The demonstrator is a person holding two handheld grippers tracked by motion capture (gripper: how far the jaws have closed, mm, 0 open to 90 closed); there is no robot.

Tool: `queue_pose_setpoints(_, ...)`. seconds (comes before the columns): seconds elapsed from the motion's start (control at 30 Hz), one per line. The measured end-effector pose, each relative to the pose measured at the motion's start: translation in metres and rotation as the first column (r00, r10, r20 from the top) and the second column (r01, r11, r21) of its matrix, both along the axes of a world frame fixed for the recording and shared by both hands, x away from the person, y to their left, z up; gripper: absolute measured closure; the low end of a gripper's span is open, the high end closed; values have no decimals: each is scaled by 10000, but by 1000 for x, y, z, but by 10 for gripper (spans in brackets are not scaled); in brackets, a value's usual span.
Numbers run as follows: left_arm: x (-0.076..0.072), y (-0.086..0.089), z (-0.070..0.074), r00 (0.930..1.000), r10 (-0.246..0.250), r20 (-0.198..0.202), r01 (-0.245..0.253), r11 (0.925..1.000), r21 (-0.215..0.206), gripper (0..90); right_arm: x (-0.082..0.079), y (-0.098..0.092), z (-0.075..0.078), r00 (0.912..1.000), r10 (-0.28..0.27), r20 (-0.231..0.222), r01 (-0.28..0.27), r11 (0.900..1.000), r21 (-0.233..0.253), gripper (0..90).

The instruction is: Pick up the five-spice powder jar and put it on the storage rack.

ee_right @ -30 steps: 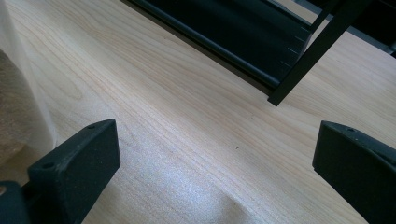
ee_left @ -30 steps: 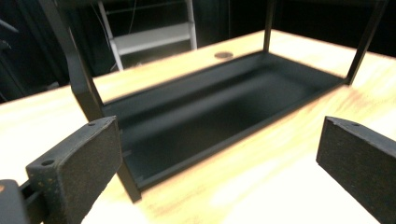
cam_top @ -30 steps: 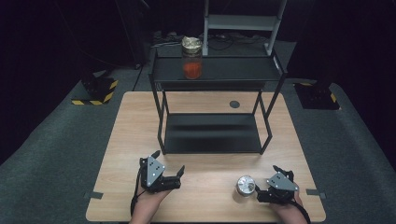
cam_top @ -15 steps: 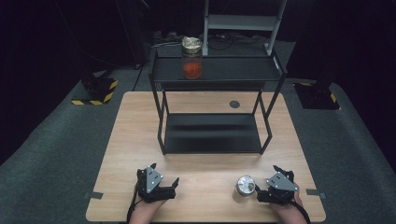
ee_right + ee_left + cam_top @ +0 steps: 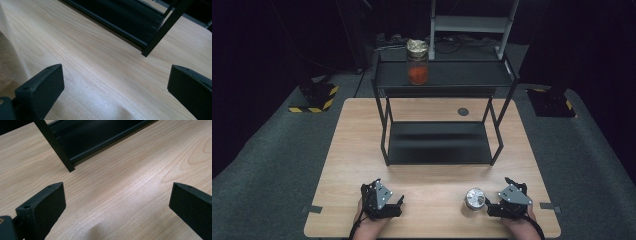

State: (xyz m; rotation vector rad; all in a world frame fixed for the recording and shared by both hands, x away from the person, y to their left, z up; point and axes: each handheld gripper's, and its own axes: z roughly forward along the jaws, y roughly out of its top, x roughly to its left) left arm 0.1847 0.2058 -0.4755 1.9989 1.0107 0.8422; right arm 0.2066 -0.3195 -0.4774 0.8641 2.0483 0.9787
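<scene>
Wooden table [image 5: 432,195] seen from above, with a black two-tier rack [image 5: 439,150] standing on its far half as the landmark for all positions. Left gripper [image 5: 398,204] rests on the table in front of the rack's near left leg, close to the table's near edge, held by a hand whose forearm enters from the bottom of the high view. In the left gripper view its jaws stand wide apart with bare wood between them, and the rack's near left leg [image 5: 56,150] and lower shelf [image 5: 100,135] appear just beyond. Right gripper [image 5: 488,209] rests on the table in front of the rack's near right leg, likewise close to the near edge. In the right gripper view its jaws also stand wide apart over bare wood, nothing held, with the rack's leg [image 5: 162,30] and lower shelf [image 5: 125,17] ahead of them. A small round metal lid [image 5: 475,198] lies flat on the table in front of the rack, toward its right end, just beside the right gripper's tips on their left; whether it touches them cannot be told. A glass jar [image 5: 417,62] with orange-red contents stands upright on the rack's top shelf, left of centre. A dark round spot [image 5: 463,111] marks the table behind the rack's lower shelf, toward the right.
</scene>
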Motion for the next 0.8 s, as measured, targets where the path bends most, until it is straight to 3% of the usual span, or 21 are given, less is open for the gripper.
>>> queue_pose_setpoints(0.4, -2, 1, -1, 10000, -20, 93, 21, 10000, -17, 10, -3, -3, -2, 9999, 30, 169, -33, 9998, 180, 0)
queue_pose_setpoints(0.63, -2, -2, 0, 9998, -181, 89, 179, 9996, 221, 10, -6, -8, -1, 9996, -133, 233, 121, 9986, 517, 0)
queue_pose_setpoints(0.8, -3, -1, -1, 9997, -180, 158, 178, 9997, 142, 10, -11, -12, 3, 9989, -231, 412, 195, 9962, 848, 0)
